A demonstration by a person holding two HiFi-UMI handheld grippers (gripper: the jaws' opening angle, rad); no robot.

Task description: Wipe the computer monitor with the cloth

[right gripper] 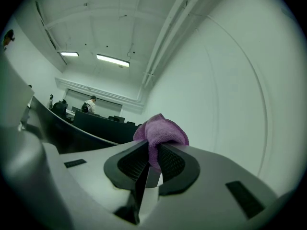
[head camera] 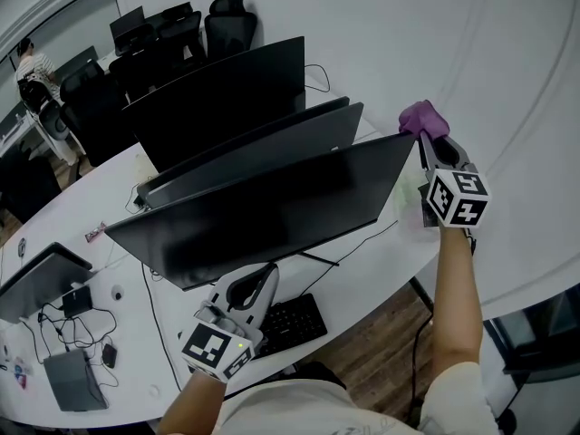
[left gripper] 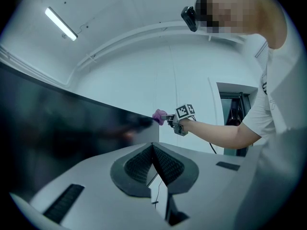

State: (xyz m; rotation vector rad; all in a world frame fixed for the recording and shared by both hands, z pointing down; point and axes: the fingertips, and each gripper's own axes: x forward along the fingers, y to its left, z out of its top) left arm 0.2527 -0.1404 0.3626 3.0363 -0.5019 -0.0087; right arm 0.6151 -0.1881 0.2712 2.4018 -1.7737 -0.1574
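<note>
You are holding the crumpled purple cloth point(head camera: 422, 116) right at the upper right corner of the wide black curved monitor point(head camera: 272, 211) nearest you, though whether the fabric is actually pressing on the panel is not clear. Your right gripper point(head camera: 426, 139) is reaching up with its jaws clamped on that cloth, which is bulging out above the ribbed dark pads point(right gripper: 132, 162) in the right gripper view. Your left gripper point(head camera: 270, 272) is hanging low in front of the monitor's lower edge, above the black keyboard point(head camera: 290, 323), and its jaws are pressed together with nothing between them. The monitor is standing on the white curved bench point(head camera: 381, 252), with two more dark monitors point(head camera: 227, 93) lined up behind it. Farther along the bench at your left, a dark laptop point(head camera: 41, 279) is sitting among tangled cables.
</note>
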